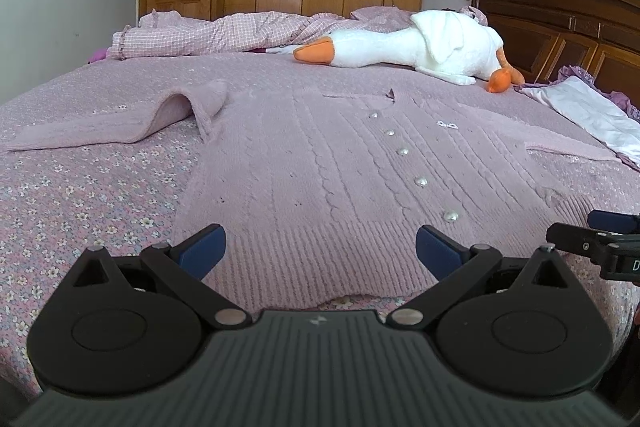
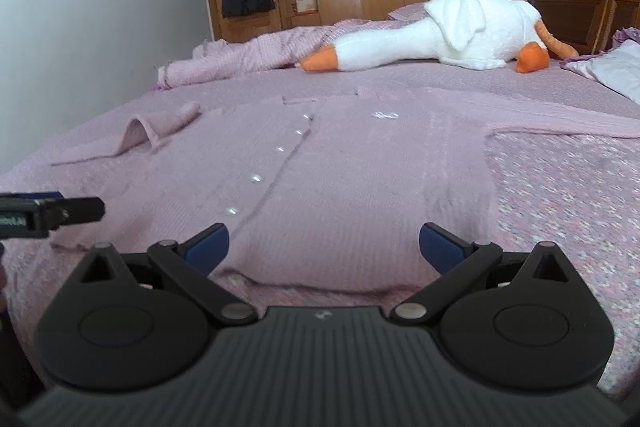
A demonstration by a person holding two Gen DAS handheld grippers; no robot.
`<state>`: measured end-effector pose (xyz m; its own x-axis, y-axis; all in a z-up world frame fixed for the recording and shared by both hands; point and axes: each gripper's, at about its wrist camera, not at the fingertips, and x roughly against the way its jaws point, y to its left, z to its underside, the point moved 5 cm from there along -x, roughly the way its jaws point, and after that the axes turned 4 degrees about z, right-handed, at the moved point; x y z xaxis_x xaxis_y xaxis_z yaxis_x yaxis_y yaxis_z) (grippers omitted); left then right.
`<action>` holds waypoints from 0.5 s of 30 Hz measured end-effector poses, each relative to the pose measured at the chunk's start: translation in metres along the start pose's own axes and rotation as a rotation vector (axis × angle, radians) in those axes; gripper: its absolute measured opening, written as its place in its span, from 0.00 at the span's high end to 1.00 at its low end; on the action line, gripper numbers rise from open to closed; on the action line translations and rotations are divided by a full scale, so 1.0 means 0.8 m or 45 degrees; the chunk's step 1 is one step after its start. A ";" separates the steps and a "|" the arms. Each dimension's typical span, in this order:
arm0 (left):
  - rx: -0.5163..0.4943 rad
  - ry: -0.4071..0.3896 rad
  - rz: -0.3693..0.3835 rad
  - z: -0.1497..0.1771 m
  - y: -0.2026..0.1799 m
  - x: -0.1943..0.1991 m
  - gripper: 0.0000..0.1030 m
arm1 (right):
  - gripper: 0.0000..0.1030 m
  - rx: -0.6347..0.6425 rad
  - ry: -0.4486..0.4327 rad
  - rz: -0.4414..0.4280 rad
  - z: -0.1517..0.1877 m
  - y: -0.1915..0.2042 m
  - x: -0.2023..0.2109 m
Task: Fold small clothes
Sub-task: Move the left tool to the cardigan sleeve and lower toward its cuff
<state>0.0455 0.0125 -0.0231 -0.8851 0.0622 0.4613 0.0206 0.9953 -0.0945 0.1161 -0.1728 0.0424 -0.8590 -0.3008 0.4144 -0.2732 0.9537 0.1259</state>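
Your pink knit cardigan (image 1: pixel 320 163) lies spread flat, buttoned front up, on the floral bedspread (image 1: pixel 80 211), hem nearest you, one sleeve (image 1: pixel 132 123) bunched out to the left. Your left claw (image 1: pixel 320 251) is spread wide over the hem, pinching nothing. Your right claw (image 2: pixel 324 247) is likewise spread, empty, above the hem. A white plush goose (image 1: pixel 420 47) lies beyond, near the headboard (image 1: pixel 560 27).

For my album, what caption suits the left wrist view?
Open left gripper above a pink cardigan's hem on the bed.
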 end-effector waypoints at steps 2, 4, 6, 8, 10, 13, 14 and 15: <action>0.014 -0.005 -0.011 -0.003 0.004 0.001 0.00 | 0.00 0.008 -0.003 -0.020 -0.008 0.012 -0.003; 0.032 -0.008 -0.018 -0.007 0.009 0.001 0.00 | 0.00 0.028 -0.017 -0.052 -0.015 0.027 -0.005; 0.044 -0.014 -0.019 -0.011 0.015 0.003 0.00 | 0.00 0.070 -0.029 -0.080 -0.022 0.046 -0.007; 0.035 -0.024 -0.009 -0.017 0.021 0.005 0.00 | 0.00 0.096 -0.047 -0.093 -0.029 0.063 -0.009; 0.016 -0.039 -0.014 -0.027 0.028 0.007 0.00 | 0.00 0.103 -0.044 -0.124 -0.037 0.078 -0.014; 0.043 -0.070 -0.033 -0.043 0.046 0.011 0.00 | 0.00 0.140 -0.056 -0.162 -0.051 0.107 -0.021; 0.061 -0.072 -0.041 -0.048 0.054 0.012 0.00 | 0.00 0.160 -0.064 -0.170 -0.056 0.117 -0.023; 0.076 -0.075 -0.050 -0.053 0.062 0.013 0.00 | 0.00 0.178 -0.075 -0.180 -0.060 0.126 -0.024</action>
<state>0.0572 0.0656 0.0143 -0.9106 0.0166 0.4129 -0.0411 0.9906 -0.1305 0.1258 -0.0704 0.0908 -0.8305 -0.4355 0.3473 -0.4469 0.8931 0.0511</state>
